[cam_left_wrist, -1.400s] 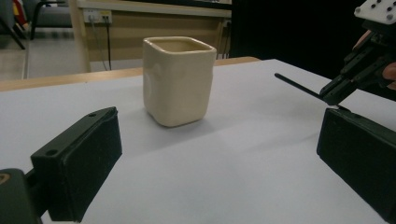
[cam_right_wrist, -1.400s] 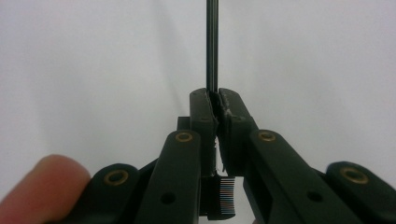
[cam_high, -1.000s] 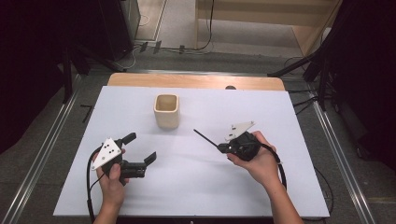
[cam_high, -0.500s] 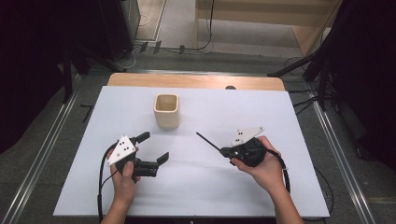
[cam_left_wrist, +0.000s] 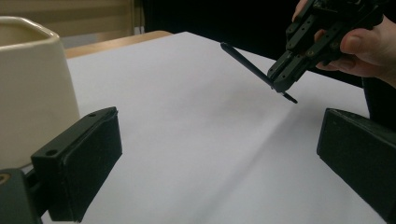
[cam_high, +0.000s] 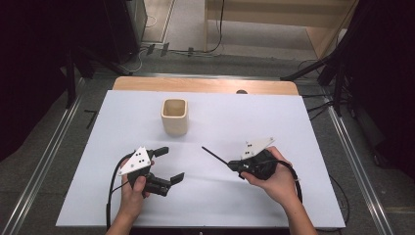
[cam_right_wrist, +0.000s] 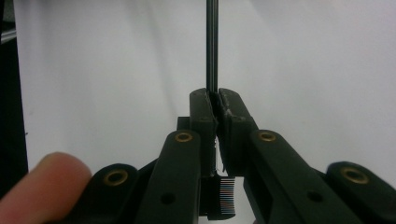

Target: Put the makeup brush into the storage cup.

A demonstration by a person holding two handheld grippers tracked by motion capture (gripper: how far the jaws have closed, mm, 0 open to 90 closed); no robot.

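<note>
While the right gripper (cam_high: 234,165) stays clamped on the thin black pen (cam_high: 214,155), the left gripper (cam_high: 169,164), jaws apart and empty, has shifted toward it. The square cream ceramic cup (cam_high: 174,116) waits beyond, likely the pen's destination.

Overhead forward-down; two close claw-mounted views

Setting: lab recording bay.
Table (cam_high: 293,117): white sheet covering wooden top.
Around table: metal floor rails (cam_high: 44,161), black stands (cam_high: 337,73), dark curtains.
Behind table: floor cables (cam_high: 195,49).

Counter (cam_high: 303,122): white sheet over wooden top, wood exposed along far edge | Standing on it: one cream cup (cam_high: 174,116), upright, far-centre.
</note>
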